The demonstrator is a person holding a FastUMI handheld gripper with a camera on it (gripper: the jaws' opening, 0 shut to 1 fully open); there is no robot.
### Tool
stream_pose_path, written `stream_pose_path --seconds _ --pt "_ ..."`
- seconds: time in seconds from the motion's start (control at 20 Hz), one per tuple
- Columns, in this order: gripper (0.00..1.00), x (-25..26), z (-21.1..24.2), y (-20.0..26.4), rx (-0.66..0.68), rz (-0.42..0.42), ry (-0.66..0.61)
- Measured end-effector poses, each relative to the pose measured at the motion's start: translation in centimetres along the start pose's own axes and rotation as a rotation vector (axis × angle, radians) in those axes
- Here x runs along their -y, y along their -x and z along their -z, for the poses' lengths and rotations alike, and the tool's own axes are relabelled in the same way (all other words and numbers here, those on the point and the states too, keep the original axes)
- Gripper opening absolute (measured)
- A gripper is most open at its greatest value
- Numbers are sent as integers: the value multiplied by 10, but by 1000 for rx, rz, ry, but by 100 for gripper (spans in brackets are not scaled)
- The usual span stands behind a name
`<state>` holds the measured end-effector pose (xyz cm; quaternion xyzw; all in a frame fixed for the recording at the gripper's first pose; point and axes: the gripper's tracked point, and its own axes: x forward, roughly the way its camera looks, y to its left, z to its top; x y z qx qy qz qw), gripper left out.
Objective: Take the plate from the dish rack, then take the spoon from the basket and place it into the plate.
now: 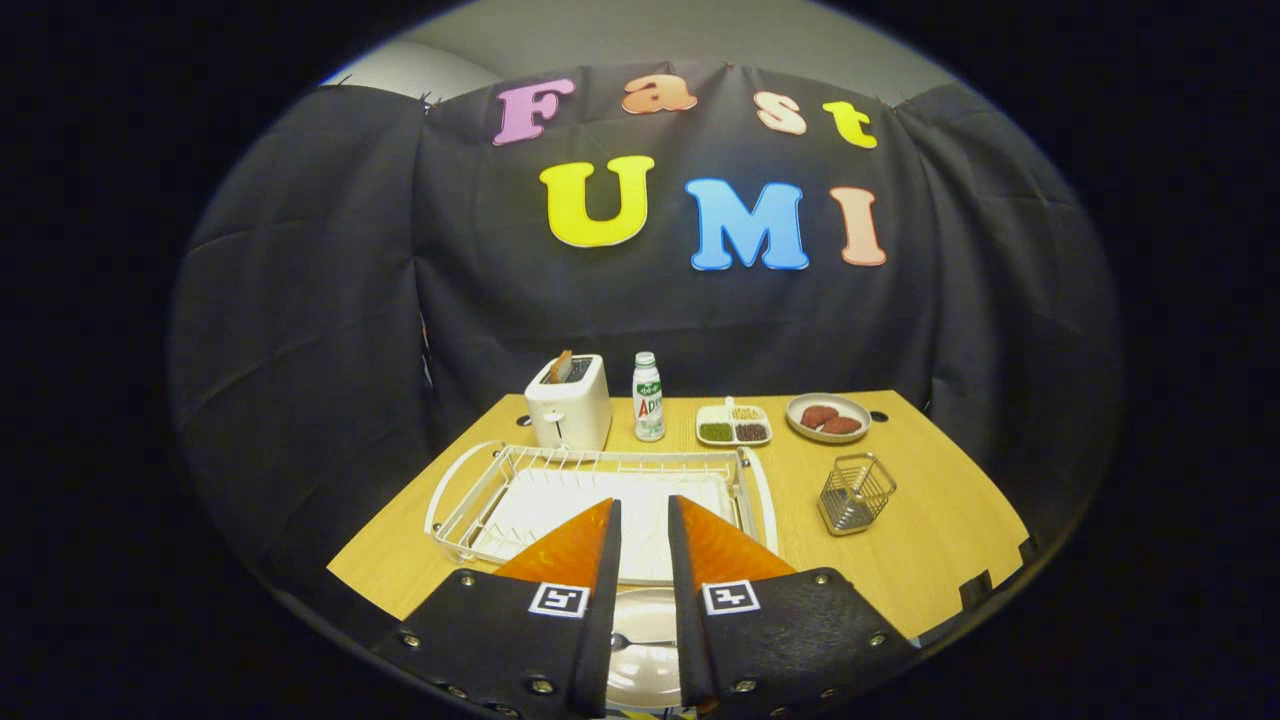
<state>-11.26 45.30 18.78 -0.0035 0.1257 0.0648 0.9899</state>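
A white plate (646, 672) lies on the wooden table close under my gripper, seen through the gap between the fingers. Across it rests a metal spoon (640, 641), mostly hidden by the fingers. My gripper (643, 502) hangs above the plate, open by a narrow gap with nothing between the fingers. Just beyond the fingertips stands the white wire dish rack (480, 478), holding no dishes over its white drip tray. The small wire basket (856, 493) stands to the right of the rack, and I see nothing in it.
Along the back of the table (930, 540) stand a white toaster (569, 404) with a slice in it, a small bottle (648, 398), a divided snack tray (733, 425) and a plate with two patties (828, 417). Black cloth walls close in the booth.
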Motion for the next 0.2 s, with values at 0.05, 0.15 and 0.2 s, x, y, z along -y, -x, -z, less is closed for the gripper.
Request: stream_pose_path --seconds 0.05,0.15,0.2 --pt "27 5 -11 2 25 11 17" --pt "27 13 -34 7 86 24 35" --pt "27 17 -46 9 113 31 40"
